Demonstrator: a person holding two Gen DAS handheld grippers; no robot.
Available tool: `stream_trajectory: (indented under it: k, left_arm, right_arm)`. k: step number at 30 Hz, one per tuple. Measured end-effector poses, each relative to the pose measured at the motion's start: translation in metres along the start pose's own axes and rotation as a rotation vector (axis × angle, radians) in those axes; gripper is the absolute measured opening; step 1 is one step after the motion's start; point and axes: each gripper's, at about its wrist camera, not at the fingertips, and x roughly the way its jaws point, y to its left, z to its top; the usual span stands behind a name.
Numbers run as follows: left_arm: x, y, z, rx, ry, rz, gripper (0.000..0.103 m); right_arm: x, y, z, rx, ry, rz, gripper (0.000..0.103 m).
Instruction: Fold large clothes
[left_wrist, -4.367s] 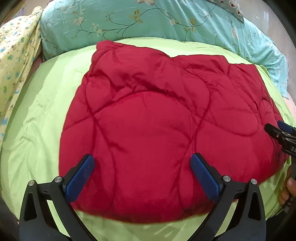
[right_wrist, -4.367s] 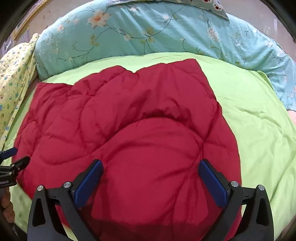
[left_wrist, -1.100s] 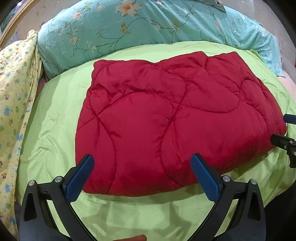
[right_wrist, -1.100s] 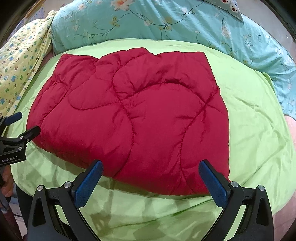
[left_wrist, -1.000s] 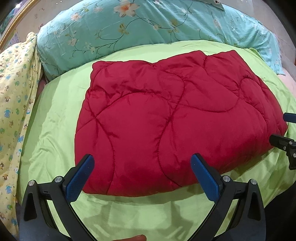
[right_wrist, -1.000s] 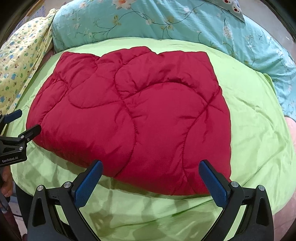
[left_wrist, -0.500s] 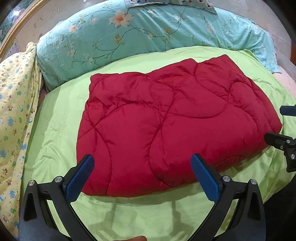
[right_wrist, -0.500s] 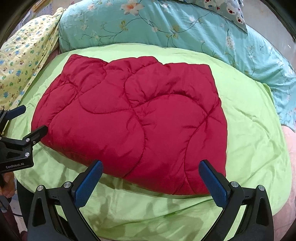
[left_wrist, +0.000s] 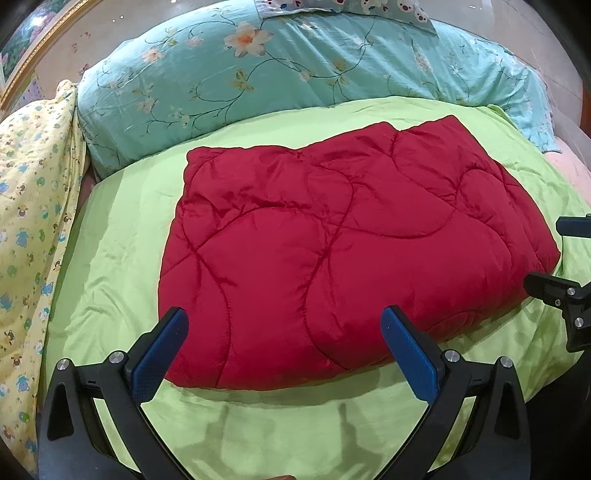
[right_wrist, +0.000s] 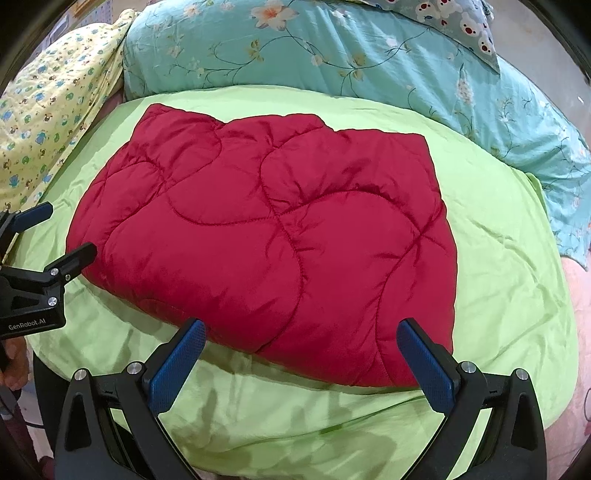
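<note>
Folded red quilted padded blanket (left_wrist: 332, 254) lies flat, centre of lime-green bedsheet (left_wrist: 118, 258). Left gripper (left_wrist: 282, 343) & right gripper (right_wrist: 301, 352): both wide apart, empty, above near edge. Next: pinch both near corners evenly, fold w/o bunching.

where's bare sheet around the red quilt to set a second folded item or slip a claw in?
Bare green sheet borders the red quilt on its right, up to the teal floral duvet. A strip lies between the quilt's near edge and both open claws, left claw and right claw. The left strip by the yellow print blanket is narrower. Behind the quilt it is crowded.
</note>
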Motion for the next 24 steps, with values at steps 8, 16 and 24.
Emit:
stream_trajectory:
  k: [8,16,24]
  left_arm:
    - [-0.0014,-0.0001,-0.0016,-0.005,0.001,0.005,0.103]
    - [-0.0031,0.0006,-0.0017,-0.003,0.001,0.014,0.103]
    - [-0.0015,0.0013,0.001,-0.002,0.006,0.019,0.103]
  right_arm:
    - [-0.0015,0.0003,-0.0014,0.006,-0.002,0.0,0.103]
    - [-0.0038,0.0024,-0.0008,-0.002,-0.007,0.002,0.103]
    - [-0.0078,0.0009,0.0027,-0.004,-0.016,0.003,0.103]
